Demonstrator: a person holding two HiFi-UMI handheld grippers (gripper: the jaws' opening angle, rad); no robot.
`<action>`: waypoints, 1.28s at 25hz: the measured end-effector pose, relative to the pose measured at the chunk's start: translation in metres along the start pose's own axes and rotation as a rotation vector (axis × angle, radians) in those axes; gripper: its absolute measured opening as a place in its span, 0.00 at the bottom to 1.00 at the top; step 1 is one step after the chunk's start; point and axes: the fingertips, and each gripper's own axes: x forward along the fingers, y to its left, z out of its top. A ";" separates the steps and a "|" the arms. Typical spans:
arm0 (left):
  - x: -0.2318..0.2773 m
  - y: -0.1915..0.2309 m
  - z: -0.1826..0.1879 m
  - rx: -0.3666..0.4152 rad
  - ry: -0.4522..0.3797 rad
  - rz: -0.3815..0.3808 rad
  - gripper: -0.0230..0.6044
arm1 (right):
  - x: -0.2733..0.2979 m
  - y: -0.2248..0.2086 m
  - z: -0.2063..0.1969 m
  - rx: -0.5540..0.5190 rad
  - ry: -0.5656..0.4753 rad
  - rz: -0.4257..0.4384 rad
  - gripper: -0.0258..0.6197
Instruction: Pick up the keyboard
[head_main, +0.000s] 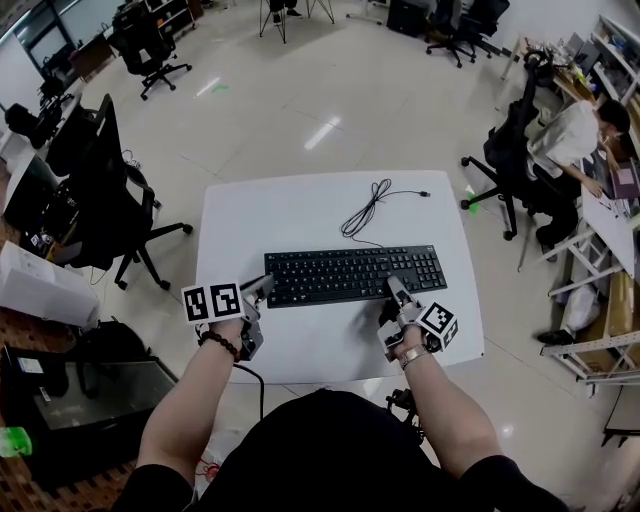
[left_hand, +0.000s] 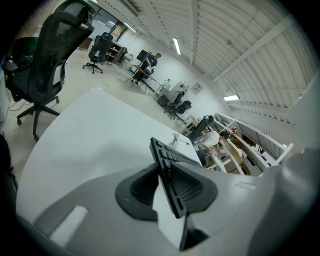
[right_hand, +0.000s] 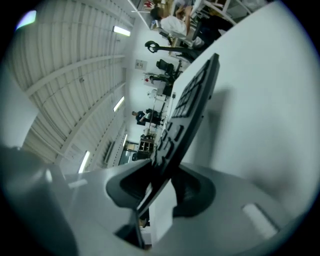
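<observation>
Stage: grasp made, lift not yet seen.

The keyboard (head_main: 355, 275) is found lying lengthwise across the white table (head_main: 300, 215), with its cable (head_main: 368, 208) looped on the tabletop beyond the far edge. No tilt or gap under it can be made out in the head view, so it is judged to be resting on the table.

Left gripper (head_main: 262, 288): set at the keyboard's left end. In the left gripper view the end of the keyboard is seen clamped between the pads (left_hand: 137, 192). The jaws are closed onto it.

Right gripper (head_main: 396, 290): set at the near edge, toward the right end. In the right gripper view the keyboard's edge is seen wedged between the pads (right_hand: 196, 192), which appear to press it from both sides. A grip is read here too, though less surely than on the left.

Done: both grippers are placed and closed on the keyboard.

Left to do: the raise off the table. It is judged that both ends must be brought up together so the keyboard is kept level.

Containers: none is seen on the table. A shelf rack (head_main: 600, 340) is noted at the right edge of the head view, and its contents are too small to be told.
</observation>
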 end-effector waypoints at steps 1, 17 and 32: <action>-0.002 -0.002 0.002 0.002 -0.011 -0.011 0.17 | -0.002 0.008 0.001 -0.022 0.000 0.011 0.23; -0.049 -0.041 0.055 0.061 -0.229 -0.192 0.17 | -0.032 0.161 0.017 -0.392 -0.029 0.202 0.23; -0.067 -0.059 0.072 0.096 -0.303 -0.232 0.17 | -0.049 0.213 0.019 -0.513 -0.064 0.272 0.23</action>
